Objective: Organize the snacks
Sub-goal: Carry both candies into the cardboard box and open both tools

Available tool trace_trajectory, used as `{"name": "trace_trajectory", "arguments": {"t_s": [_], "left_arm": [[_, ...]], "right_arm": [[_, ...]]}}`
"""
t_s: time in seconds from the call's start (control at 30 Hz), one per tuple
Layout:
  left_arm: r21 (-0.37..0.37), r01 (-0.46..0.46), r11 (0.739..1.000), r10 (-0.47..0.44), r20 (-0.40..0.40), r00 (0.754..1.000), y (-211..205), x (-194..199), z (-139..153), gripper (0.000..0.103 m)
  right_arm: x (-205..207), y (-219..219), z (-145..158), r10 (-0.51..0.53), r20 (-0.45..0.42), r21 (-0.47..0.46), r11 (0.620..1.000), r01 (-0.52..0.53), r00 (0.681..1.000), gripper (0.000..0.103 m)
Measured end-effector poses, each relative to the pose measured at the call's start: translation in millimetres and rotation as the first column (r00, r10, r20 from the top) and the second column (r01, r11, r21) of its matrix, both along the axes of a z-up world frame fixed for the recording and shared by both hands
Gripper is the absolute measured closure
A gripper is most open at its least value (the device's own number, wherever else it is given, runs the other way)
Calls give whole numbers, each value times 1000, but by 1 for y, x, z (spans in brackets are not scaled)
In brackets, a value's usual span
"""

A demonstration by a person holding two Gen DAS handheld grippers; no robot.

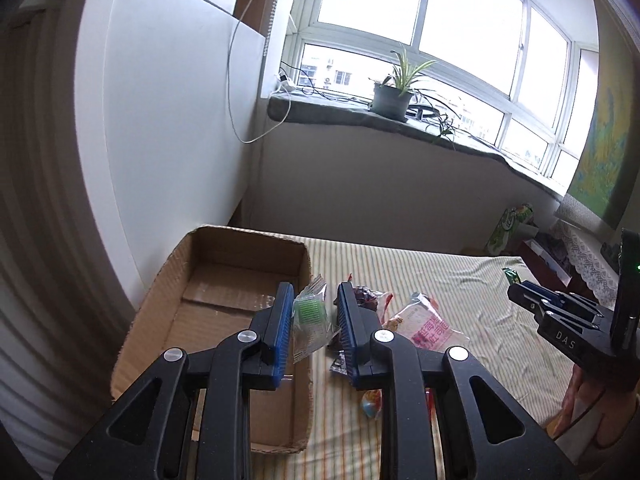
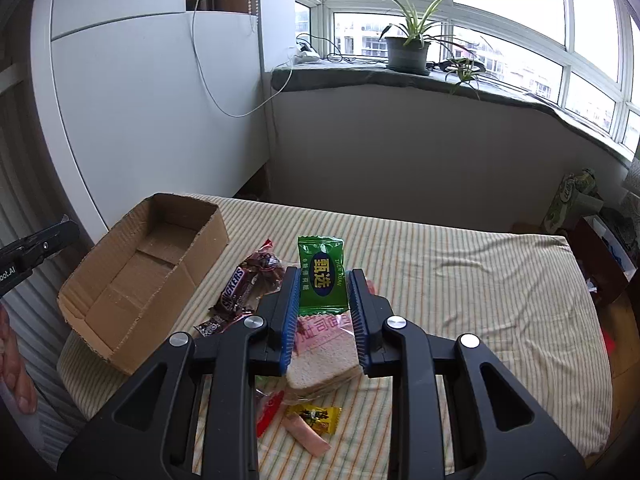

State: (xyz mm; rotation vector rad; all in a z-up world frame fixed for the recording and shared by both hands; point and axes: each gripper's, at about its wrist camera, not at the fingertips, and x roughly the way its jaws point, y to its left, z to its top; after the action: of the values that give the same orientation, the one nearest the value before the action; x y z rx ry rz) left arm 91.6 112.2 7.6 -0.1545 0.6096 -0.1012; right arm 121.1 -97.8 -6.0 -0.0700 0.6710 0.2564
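My left gripper (image 1: 311,300) is shut on a clear packet with a green sweet (image 1: 310,316), held above the right wall of an open cardboard box (image 1: 208,304). My right gripper (image 2: 323,280) is shut on a green snack packet (image 2: 322,278), held upright above the striped bed (image 2: 460,280). Below it lie a wrapped sandwich (image 2: 320,364), a Snickers bar (image 2: 236,292), a yellow sweet (image 2: 316,416) and a pink sausage stick (image 2: 306,436). The left view shows the sandwich's pink-lettered wrapper (image 1: 428,328) and the right gripper (image 1: 560,312).
The box (image 2: 132,276) sits at the bed's left edge beside a white wardrobe (image 2: 160,112). A window ledge with a potted plant (image 2: 408,52) is behind. Boxes and clutter (image 2: 572,200) stand right of the bed.
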Motion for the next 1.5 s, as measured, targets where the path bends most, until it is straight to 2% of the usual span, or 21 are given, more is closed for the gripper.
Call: {"name": "trace_trajectory", "arguments": {"t_s": [0.17, 0.37, 0.6, 0.83, 0.93, 0.97, 1.0, 1.03, 1.07, 1.27, 1.5], "left_arm": [[-21, -88, 996, 87, -24, 996, 47, -7, -13, 82], [-17, -174, 985, 173, -51, 984, 89, -23, -26, 82], [-20, -175, 984, 174, -35, 984, 94, -22, -21, 82], [-36, -151, 988, 148, -72, 986, 92, -6, -37, 82], [-17, -173, 985, 171, -97, 981, 92, -2, -47, 75], [-6, -187, 982, 186, -104, 977, 92, -1, -50, 67], [3, -198, 980, 197, -105, 975, 93, -2, -50, 61], [9, -210, 978, 210, -97, 973, 93, -4, -49, 44], [16, -226, 974, 226, -85, 970, 92, -6, -48, 31], [66, -248, 967, 250, -37, 967, 86, -15, -37, 28], [66, -250, 966, 252, -25, 967, 84, -19, -32, 28]], "right_arm": [[8, 67, -12, 126, -29, -6, 992, -127, 992, 78], [8, 138, -21, 268, -41, 9, 963, -268, 963, 78], [16, 166, -29, 312, -59, 15, 950, -312, 948, 78], [27, 179, -52, 354, -119, 23, 935, -354, 928, 77], [31, 182, -67, 372, -146, 27, 928, -372, 917, 75], [31, 182, -70, 370, -148, 25, 928, -371, 917, 67], [31, 181, -71, 366, -147, 24, 930, -367, 919, 52], [31, 180, -73, 362, -144, 27, 932, -362, 921, 46], [30, 179, -72, 363, -137, 35, 932, -361, 922, 42], [22, 176, -67, 362, -124, 29, 932, -361, 924, 42], [13, 172, -58, 351, -112, 24, 936, -350, 930, 42]]}}
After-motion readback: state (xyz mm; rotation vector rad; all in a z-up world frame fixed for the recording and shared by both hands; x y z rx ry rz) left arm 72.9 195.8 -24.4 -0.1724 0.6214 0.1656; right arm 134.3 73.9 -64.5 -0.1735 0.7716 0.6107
